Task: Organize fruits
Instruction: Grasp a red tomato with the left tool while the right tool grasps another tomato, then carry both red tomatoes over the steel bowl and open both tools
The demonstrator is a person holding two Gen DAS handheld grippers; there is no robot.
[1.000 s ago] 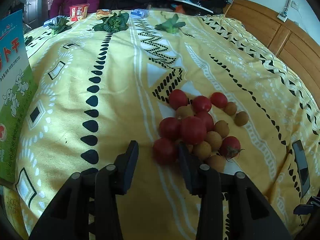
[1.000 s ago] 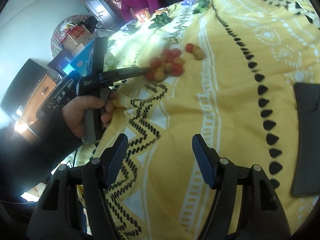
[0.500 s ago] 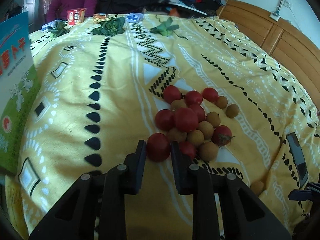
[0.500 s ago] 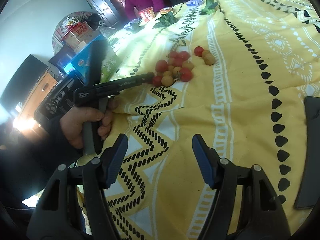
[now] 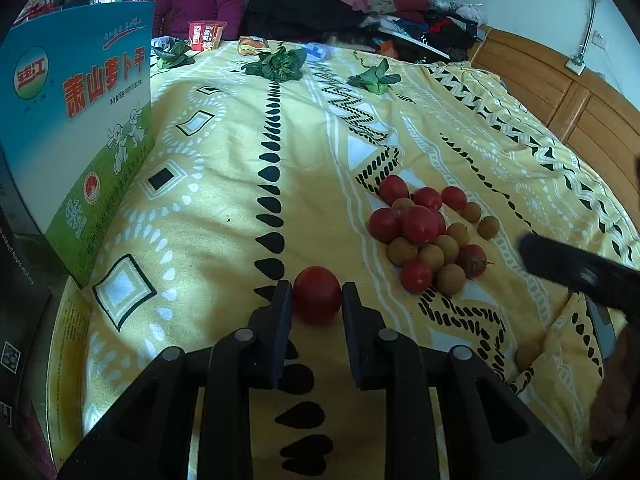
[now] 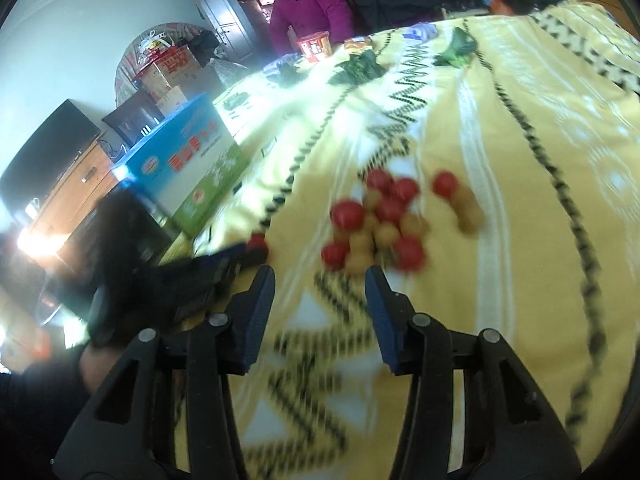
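Black fingers [image 5: 280, 312] of the left gripper [image 5: 316, 300] press on both sides of a red tomato [image 5: 317, 294], held just above the yellow patterned bedspread [image 5: 224, 208] and apart from the fruit pile [image 5: 428, 236] to its right. The tomato is round, with no long axis to speak of; its stem end cannot be made out.

At far left of the left wrist view stands a blue-and-green carton [image 5: 80, 132] printed with large red Chinese characters and two cartoon rabbits; the smaller print is too fine to read. Behind it, at the bed's far edge, sit a red instant-noodle cup [image 5: 207, 35], leafy greens [image 5: 276, 65] and a seated person in a purple top [image 5: 200, 0]. The pile mixes red tomatoes with small brown round fruits; one brown fruit [image 5: 527, 354] lies alone in a fold near the lower right.

Only the right wrist view, heavily blurred, shows the right gripper [image 6: 320, 280]: its blue-padded fingers [image 6: 380, 312] are closing on nothing, the gap narrowing over bare cloth just short of the pile [image 6: 380, 224]. It also shows the hand [image 6: 96, 360] carrying the left gripper [image 6: 256, 254] and a dark screen [image 6: 44, 148] on a wooden cabinet.
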